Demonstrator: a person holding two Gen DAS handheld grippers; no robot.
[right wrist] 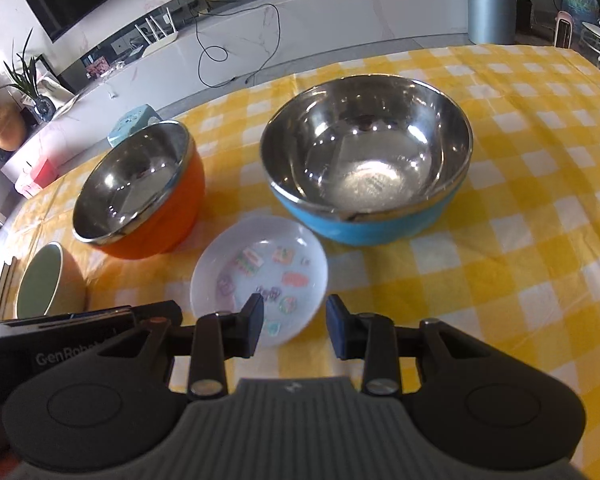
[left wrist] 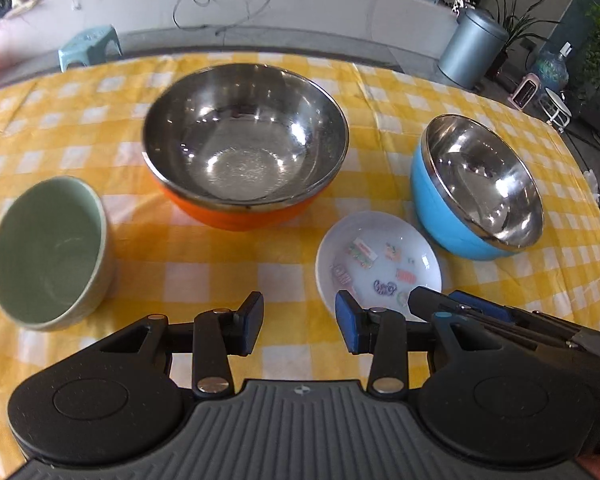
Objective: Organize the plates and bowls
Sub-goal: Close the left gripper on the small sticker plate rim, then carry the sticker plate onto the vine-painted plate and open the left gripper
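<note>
Left wrist view: the table (left wrist: 480, 92) carries a yellow-and-white checked cloth with four vessels on it, all empty. The orange bowl (left wrist: 244, 144) stands at centre; it is round, with a polished steel lining and a smooth orange outer shell. To its right stands the blue bowl (left wrist: 480, 188), of the same build with a blue shell. The green bowl (left wrist: 48, 256) sits at the left, ceramic, matte, with straight walls and a pale rim. The white plate (left wrist: 376, 260) lies between the orange bowl and the blue bowl, nearer the camera, just beside the blue bowl; it is shallow, glossy and printed with small coloured pictures.

The left gripper (left wrist: 300, 322) hangs above bare cloth, its blue-padded fingers apart with nothing between them. The right gripper (right wrist: 294, 326) hangs over the near rim of the white plate, fingers apart, with no visible contact with the plate. The two grippers sit close side by side.
</note>
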